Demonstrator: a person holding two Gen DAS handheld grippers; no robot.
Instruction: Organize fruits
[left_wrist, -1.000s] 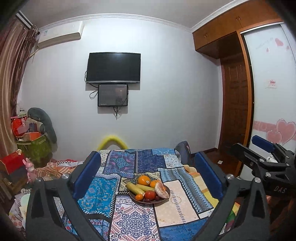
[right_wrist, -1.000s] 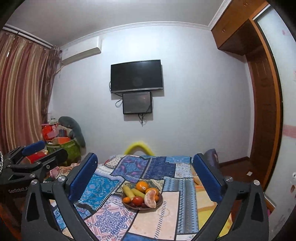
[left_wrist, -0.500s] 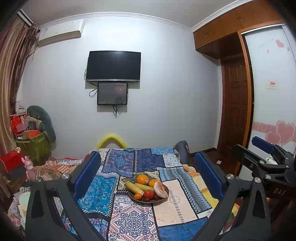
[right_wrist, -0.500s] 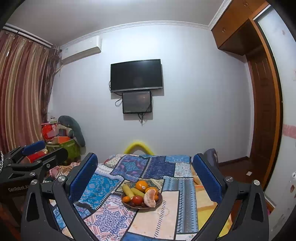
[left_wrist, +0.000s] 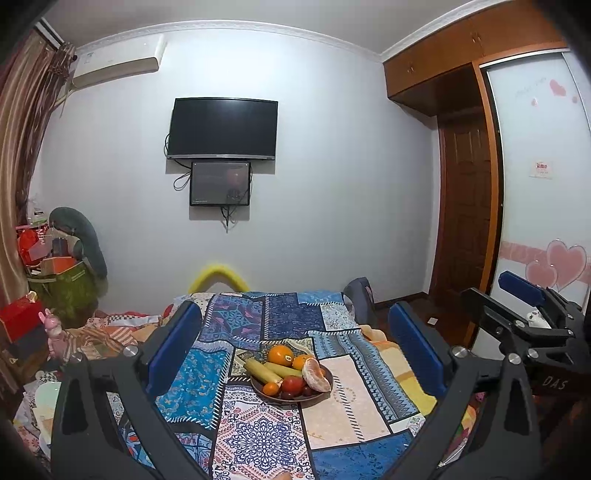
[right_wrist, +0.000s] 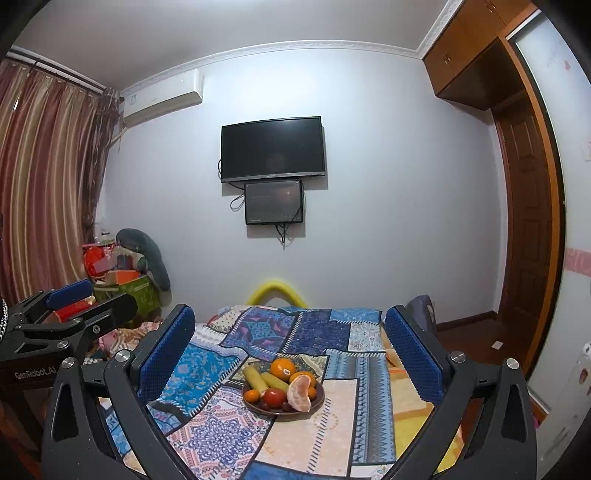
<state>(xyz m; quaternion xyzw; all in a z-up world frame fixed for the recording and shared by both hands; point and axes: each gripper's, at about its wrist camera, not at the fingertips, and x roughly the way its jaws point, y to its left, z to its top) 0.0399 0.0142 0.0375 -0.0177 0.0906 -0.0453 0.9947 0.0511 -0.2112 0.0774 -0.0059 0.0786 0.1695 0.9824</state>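
Note:
A brown plate (left_wrist: 318, 396) (right_wrist: 318, 403) of fruit sits on a patchwork quilt (left_wrist: 258, 435) (right_wrist: 332, 435). It holds an orange (left_wrist: 280, 355) (right_wrist: 283, 369), two yellow-green bananas (left_wrist: 263, 371) (right_wrist: 255, 376), a peeled citrus half (left_wrist: 316, 376) (right_wrist: 298, 393), a red tomato (left_wrist: 292, 384) (right_wrist: 274, 396) and small tangerines. My left gripper (left_wrist: 295, 349) and my right gripper (right_wrist: 290, 347) both hover open well short of the plate, blue pads wide apart, holding nothing. The right gripper (left_wrist: 524, 317) shows at the left view's right edge, and the left gripper (right_wrist: 70, 314) at the right view's left edge.
A TV (left_wrist: 222, 128) and a smaller screen hang on the far wall. Clutter of boxes and bags (left_wrist: 55, 273) fills the left corner by the curtain. A wooden door (left_wrist: 465, 221) and wardrobe stand on the right. A yellow curved object (left_wrist: 218, 277) rises behind the quilt.
Both views have shifted only slightly; the plate sits a little lower and nearer in frame. Both grippers stay open and the fruit has not moved.

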